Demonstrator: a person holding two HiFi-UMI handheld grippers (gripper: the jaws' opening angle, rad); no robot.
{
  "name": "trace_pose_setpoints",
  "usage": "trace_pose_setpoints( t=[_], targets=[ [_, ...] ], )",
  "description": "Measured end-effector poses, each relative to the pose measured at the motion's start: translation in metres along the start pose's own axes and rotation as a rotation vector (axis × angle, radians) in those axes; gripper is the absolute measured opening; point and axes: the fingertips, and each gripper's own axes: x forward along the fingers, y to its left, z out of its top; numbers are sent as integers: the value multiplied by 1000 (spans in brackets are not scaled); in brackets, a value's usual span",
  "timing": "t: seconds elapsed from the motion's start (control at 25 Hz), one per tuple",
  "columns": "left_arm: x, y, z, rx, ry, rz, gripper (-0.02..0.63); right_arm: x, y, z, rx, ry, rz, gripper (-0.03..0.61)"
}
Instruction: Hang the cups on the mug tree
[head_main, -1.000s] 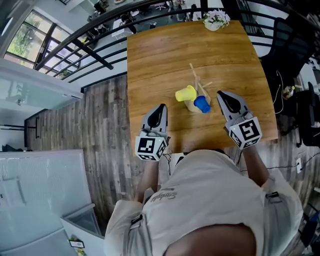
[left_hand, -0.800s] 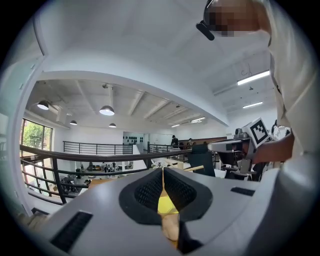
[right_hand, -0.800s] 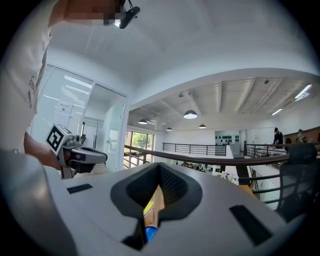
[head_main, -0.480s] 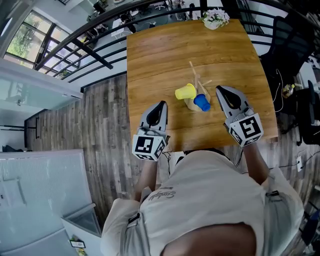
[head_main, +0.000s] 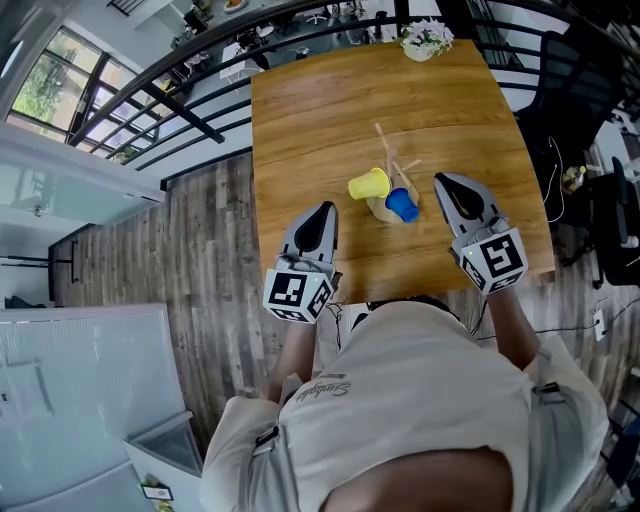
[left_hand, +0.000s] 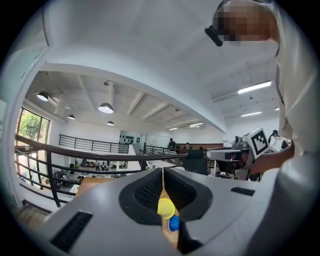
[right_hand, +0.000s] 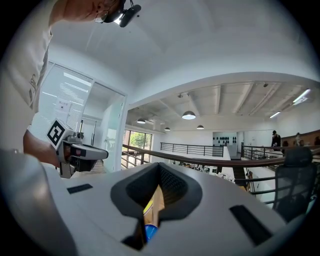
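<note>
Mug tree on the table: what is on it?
A yellow cup and a blue cup are on the mug tree, side by side near its base. Bare wooden pegs stick out beyond them. The cups hide how they catch on the pegs.

1. The head view looks steeply down from above the person, far enough off to take in the whole wooden table (head_main: 330, 110) and the floor around it.
2. The left gripper view sits close behind its own jaws, facing level across the table.
3. The right gripper view does likewise.
4. All three views share the yellow cup (head_main: 369, 185) and the blue cup (head_main: 402, 206). The left gripper view also catches the right gripper (left_hand: 215, 152), and the right gripper view catches the left gripper (right_hand: 100, 151).
</note>
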Motion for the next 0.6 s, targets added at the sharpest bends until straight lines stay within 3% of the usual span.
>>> trace_pose_setpoints(
  t=[0.6],
  targets=[
    [-2,-6,-13,-14,17,-6,21,0,0,-9,11,0,4,-6]
  ],
)
